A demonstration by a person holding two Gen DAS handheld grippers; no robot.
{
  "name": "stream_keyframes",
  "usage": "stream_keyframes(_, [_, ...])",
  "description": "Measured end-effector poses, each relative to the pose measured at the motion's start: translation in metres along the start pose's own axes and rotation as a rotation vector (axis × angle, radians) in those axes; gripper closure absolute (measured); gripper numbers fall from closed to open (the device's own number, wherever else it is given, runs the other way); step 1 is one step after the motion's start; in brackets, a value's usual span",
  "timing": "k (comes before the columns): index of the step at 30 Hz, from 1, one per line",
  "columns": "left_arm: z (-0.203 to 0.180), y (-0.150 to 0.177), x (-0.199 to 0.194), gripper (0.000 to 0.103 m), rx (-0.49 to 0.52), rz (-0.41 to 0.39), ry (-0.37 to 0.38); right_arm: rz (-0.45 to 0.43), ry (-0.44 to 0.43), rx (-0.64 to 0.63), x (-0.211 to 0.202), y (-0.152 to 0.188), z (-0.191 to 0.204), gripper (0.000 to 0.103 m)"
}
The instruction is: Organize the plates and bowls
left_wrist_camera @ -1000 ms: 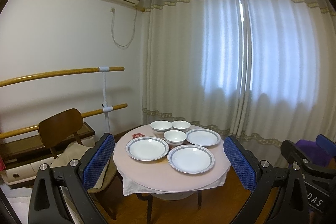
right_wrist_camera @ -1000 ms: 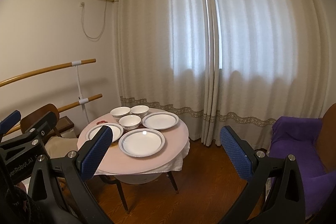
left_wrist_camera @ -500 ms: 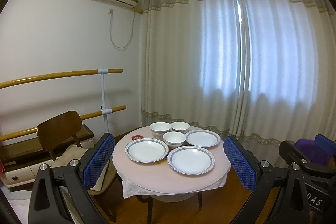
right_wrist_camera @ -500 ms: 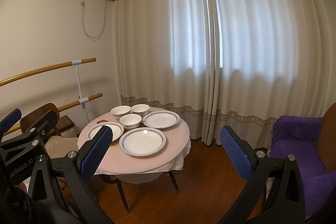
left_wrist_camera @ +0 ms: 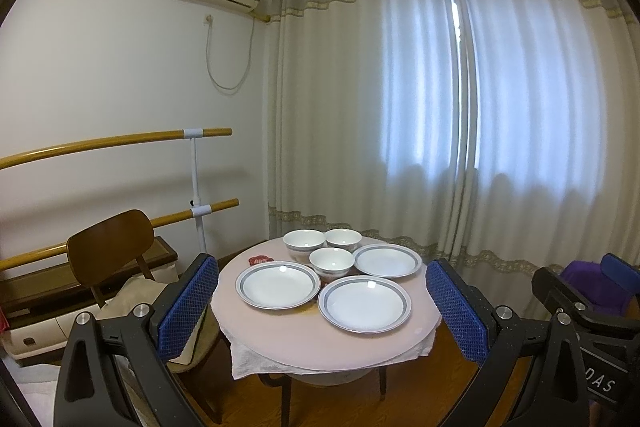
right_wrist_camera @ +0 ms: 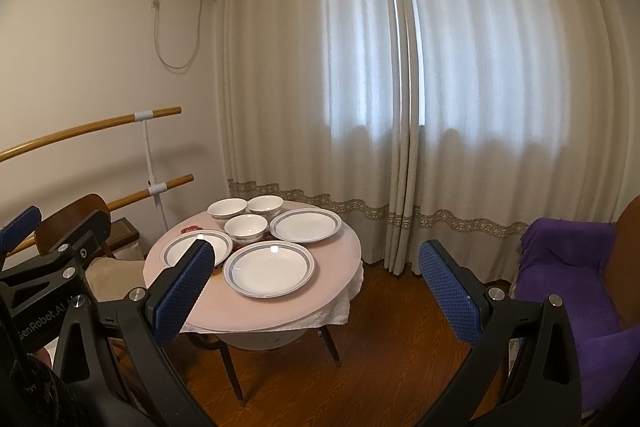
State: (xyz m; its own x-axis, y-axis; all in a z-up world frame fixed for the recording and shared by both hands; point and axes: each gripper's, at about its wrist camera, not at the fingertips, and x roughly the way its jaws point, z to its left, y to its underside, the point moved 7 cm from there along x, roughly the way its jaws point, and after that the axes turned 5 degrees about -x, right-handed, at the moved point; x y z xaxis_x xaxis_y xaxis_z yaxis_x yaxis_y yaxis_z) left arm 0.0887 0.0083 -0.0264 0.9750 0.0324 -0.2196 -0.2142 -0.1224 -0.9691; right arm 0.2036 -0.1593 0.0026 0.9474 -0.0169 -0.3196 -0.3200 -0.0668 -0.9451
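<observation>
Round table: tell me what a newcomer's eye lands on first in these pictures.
The round table with a pale cloth stands out, set before tall closed curtains. It carries three white plates with grey-blue rims and three white bowls grouped toward its far side. In the foreground the left gripper and right gripper frame the view, both wide open and holding nothing, short of the table.
</observation>
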Motion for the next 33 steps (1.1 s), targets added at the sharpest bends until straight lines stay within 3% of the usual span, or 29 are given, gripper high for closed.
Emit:
stream_keyframes(9, [-0.006,0.017,0.039,0.001,0.024,0.016,-0.036,0.006,-0.004,-0.014,0.028,0.01,-0.004,0.0])
stream_keyframes(14, [-0.009,0.04,0.1,0.001,0.01,0.094,-0.046,0.025,-0.011,-0.056,0.073,0.025,-0.002,0.0])
stream_keyframes(21, [-0.017,0.054,0.208,0.002,0.002,0.175,-0.046,0.086,-0.096,-0.049,0.171,0.047,-0.007,0.0])
stream_keyframes(27, [-0.038,0.028,0.276,0.006,0.079,0.264,-0.066,0.158,-0.198,-0.052,0.223,0.034,-0.01,0.0])
stream_keyframes(33, [-0.037,-0.018,0.308,0.007,0.042,0.408,-0.081,0.254,-0.255,-0.14,0.245,0.001,-0.006,0.0])
